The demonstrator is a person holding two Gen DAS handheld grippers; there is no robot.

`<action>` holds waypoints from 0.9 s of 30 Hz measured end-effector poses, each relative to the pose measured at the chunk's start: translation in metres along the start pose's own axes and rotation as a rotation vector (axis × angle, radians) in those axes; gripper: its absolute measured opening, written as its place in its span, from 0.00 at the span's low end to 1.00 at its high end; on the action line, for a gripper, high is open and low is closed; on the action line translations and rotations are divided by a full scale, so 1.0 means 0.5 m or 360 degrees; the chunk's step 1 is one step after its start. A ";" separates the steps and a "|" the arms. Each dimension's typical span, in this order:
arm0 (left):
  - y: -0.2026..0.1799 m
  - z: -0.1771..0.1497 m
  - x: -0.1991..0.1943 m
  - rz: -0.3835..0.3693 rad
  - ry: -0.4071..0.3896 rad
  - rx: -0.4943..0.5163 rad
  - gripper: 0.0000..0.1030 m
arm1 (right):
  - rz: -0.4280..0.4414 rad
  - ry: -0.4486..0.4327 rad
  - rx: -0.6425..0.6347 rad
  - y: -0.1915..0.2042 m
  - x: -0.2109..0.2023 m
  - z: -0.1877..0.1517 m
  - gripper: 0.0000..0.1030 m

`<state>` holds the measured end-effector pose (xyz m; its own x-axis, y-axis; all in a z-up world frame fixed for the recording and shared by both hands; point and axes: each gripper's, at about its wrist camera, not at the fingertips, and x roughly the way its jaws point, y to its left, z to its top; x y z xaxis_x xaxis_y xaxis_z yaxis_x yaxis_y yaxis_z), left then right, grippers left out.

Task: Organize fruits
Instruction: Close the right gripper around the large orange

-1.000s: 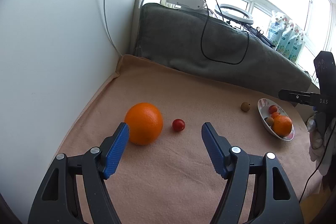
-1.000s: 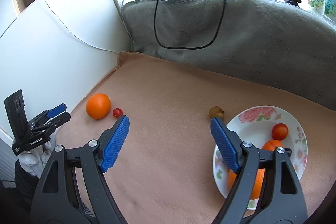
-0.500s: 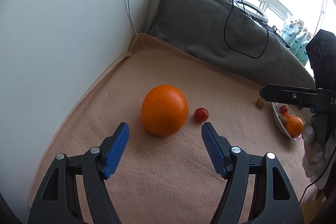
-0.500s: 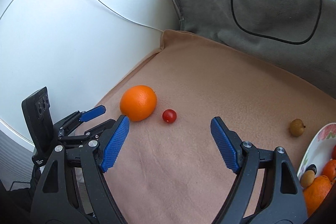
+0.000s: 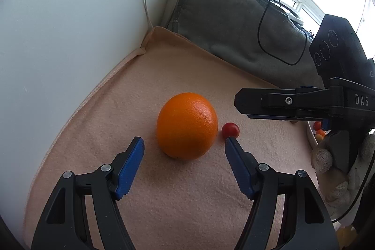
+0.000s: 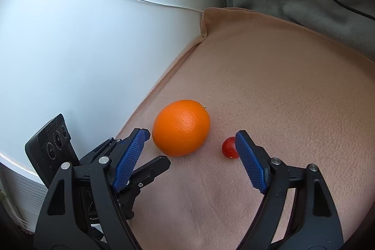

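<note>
Left gripper [image 5: 184, 141], jaws wide apart, frames a glossy, dimpled orange [image 5: 186, 125] resting on fuzzy peach blanket [image 5: 164, 72]. At the orange's 3 o'clock, just beside it, lies a smooth round cherry tomato [image 5: 230, 129]. Right gripper [image 6: 192, 138] also gapes open, empty. Beyond, a grey cushion [image 5: 234, 22].

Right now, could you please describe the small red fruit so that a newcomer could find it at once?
Start at the white wall bordering the peach blanket. Near it lies a large orange; the small red fruit sits just beside it, far smaller, glossy and red.
</note>
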<state>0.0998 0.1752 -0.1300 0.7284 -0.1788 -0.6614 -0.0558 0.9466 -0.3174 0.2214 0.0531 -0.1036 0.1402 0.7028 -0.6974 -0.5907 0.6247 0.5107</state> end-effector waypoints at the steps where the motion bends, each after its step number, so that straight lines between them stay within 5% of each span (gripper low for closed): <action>1: 0.001 0.002 0.003 -0.0003 0.0004 -0.0006 0.69 | 0.0005 0.0010 0.0005 0.000 0.007 0.002 0.80; 27: 0.017 0.014 0.049 -0.0047 0.0071 -0.0074 0.69 | 0.0097 0.0126 0.0054 0.005 0.118 0.049 0.73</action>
<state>0.1219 0.1804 -0.1444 0.6992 -0.2191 -0.6806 -0.0672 0.9275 -0.3676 0.2478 0.1042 -0.1312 0.0407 0.7113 -0.7017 -0.5688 0.5938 0.5690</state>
